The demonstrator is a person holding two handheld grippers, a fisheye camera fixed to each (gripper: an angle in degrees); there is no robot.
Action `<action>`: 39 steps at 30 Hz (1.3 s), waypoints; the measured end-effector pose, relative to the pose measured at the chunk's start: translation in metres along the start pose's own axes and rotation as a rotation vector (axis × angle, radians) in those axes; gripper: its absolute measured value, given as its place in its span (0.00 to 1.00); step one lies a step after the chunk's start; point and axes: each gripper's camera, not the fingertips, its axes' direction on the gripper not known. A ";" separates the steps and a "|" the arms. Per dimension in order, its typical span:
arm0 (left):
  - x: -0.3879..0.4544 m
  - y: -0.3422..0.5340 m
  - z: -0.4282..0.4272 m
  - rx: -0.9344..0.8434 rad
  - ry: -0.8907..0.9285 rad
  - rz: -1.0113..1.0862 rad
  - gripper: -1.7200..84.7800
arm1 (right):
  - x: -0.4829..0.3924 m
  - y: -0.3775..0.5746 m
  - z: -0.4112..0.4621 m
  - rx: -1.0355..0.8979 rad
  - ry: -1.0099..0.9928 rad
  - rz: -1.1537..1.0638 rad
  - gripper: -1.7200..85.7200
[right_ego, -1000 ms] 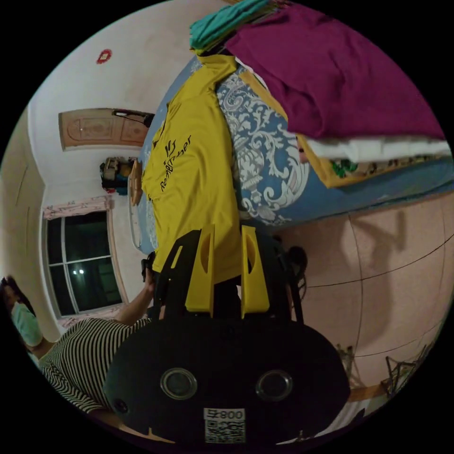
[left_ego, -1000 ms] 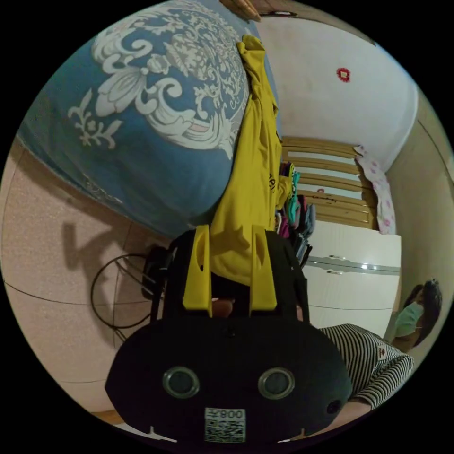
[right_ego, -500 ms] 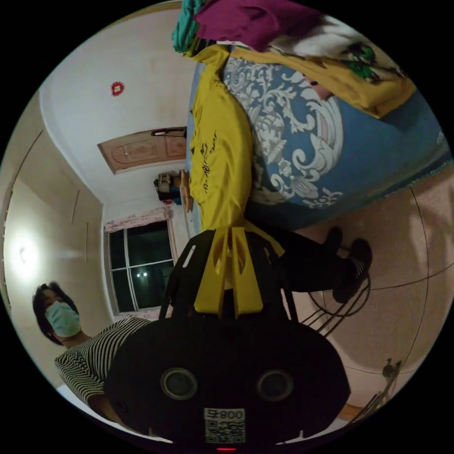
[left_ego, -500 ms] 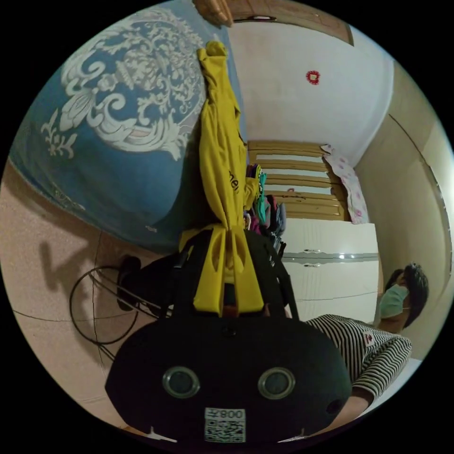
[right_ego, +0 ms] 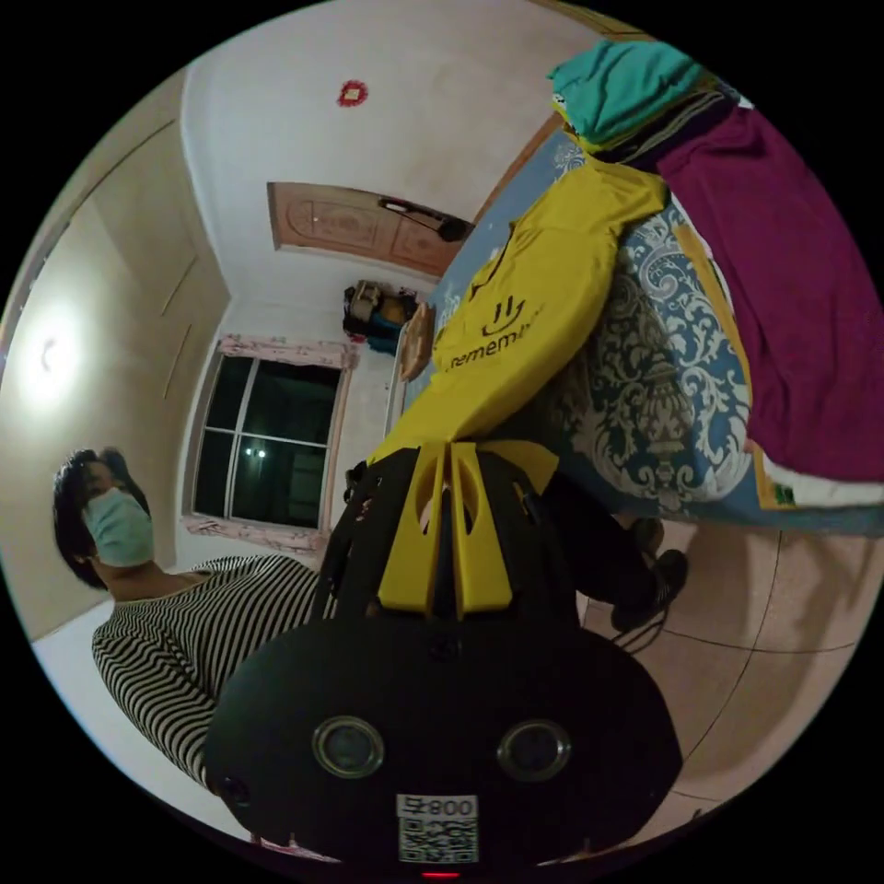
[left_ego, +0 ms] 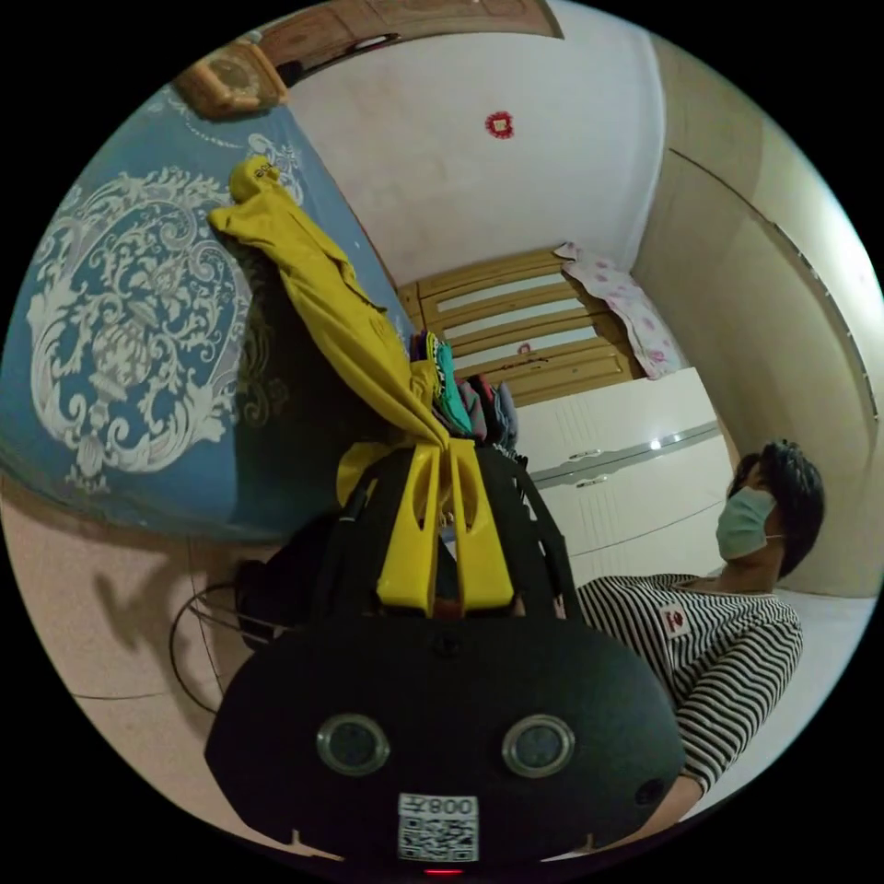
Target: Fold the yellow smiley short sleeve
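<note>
- A second ago both pairs of jaws stood apart around the yellow hem; they have since pinched together on it, and the cloth now runs taut from the bed to the grippers.
- The bed [left_ego: 120, 368], under a blue cover with a white scroll pattern, carries the clothes; pink floor tiles [right_ego: 773, 681] lie beside it.
- The shirt [right_ego: 525, 341], yellow with a black smiley and lettering on its chest, lies partly on the bed and stretches off its edge to both grippers; in the left gripper view it shows as a narrow bunched band [left_ego: 322, 295].
- A person in a striped top [left_ego: 709, 663] stands behind the grippers, seen also in the right gripper view [right_ego: 175, 645].
- A maroon garment [right_ego: 792, 304] drapes over the bed just beside the shirt, with a teal one [right_ego: 626, 83] atop the heap past the shirt's far end.
- The left gripper [left_ego: 447, 447] has its jaws pressed together on a gathered corner of the shirt.
- The right gripper [right_ego: 451, 451] has its jaws closed on the shirt's near edge, cloth spreading to either side of them.
</note>
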 end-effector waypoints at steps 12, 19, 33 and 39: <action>-0.095 0.069 -0.022 -0.005 -0.054 -0.277 0.04 | 0.030 0.028 0.017 -0.133 0.070 0.205 0.02; -0.155 0.033 -0.006 0.030 -0.039 -0.328 0.04 | 0.035 -0.008 0.036 -0.075 0.021 0.265 0.02; -0.200 -0.172 0.062 -0.126 -0.060 -0.095 0.05 | -0.061 -0.162 0.101 -0.183 0.090 0.050 0.02; -0.313 -0.123 0.041 -0.155 -0.105 -0.312 0.05 | -0.041 -0.140 0.127 -0.239 0.079 0.235 0.02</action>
